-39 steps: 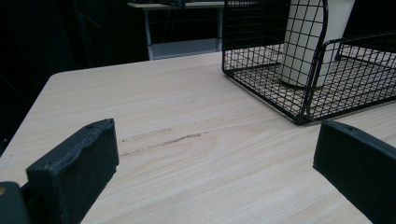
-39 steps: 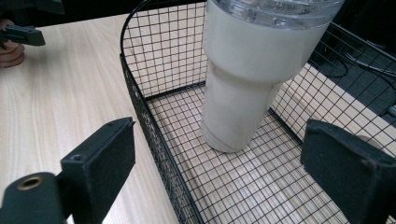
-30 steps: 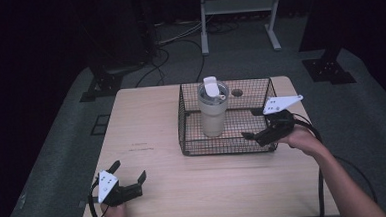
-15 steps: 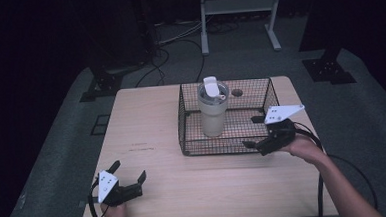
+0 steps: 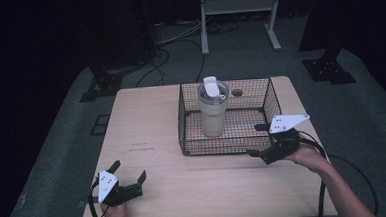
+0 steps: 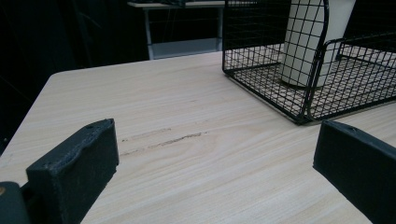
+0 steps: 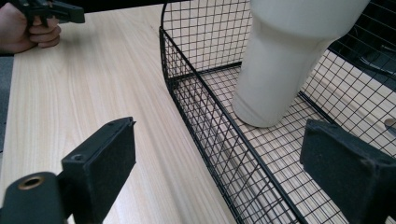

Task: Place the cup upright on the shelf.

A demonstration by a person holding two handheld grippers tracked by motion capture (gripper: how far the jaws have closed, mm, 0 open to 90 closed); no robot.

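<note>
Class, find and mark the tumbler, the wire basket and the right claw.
tumbler [image 5: 213, 118], high view, on its cream body.
wire basket [image 5: 218, 151], high view, on its near rim.
right claw [image 5: 261, 141], high view, midway between its open fingertips.

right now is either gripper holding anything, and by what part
Nothing is held: left gripper and right gripper are both open, the right astride the black wire basket's wall.

Basket [image 5: 181, 119] walls fence the tumbler [image 5: 213, 112] (open above).
</note>
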